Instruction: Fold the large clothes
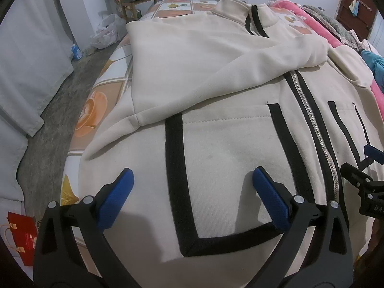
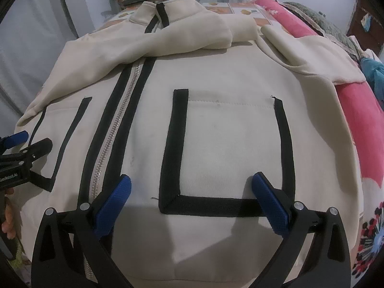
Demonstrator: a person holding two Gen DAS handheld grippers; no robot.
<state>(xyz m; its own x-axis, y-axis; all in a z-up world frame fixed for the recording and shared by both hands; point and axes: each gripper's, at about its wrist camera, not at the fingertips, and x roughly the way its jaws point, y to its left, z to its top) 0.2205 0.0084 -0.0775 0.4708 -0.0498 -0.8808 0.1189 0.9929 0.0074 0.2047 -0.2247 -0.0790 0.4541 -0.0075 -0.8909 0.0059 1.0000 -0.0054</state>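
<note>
Left wrist view: the left gripper (image 1: 192,180) stands with its jaws spread wide and nothing between the blue pads (image 1: 271,196); it hovers over the cream jacket (image 1: 216,144). The jacket lies flat, front side up, on a bed (image 1: 96,110) covered by a sheet printed with coffee cups. One sleeve (image 1: 216,72) is folded across the chest from 9 o'clock toward 2 o'clock. A closed silver zipper (image 1: 314,124) edged in black runs from 1 o'clock down to 5 o'clock. A patch pocket (image 1: 223,144) with black trim lies directly ahead of the jaws; its contents cannot be seen. A white plastic bag (image 1: 108,31) sits on the floor at 10 o'clock, contents not discernible, and a red gift bag (image 1: 21,237) stands at 8 o'clock.

Right wrist view: the right gripper (image 2: 190,182) is likewise fully spread, empty, poised above the second black-trimmed pocket (image 2: 230,148) on the jacket (image 2: 216,76). The zipper (image 2: 115,129) passes at 9 to 11 o'clock. The other sleeve (image 2: 312,55) extends toward 2 o'clock onto a pink blanket (image 2: 360,120). The left gripper (image 2: 16,139) is visible at 9 o'clock.
</note>
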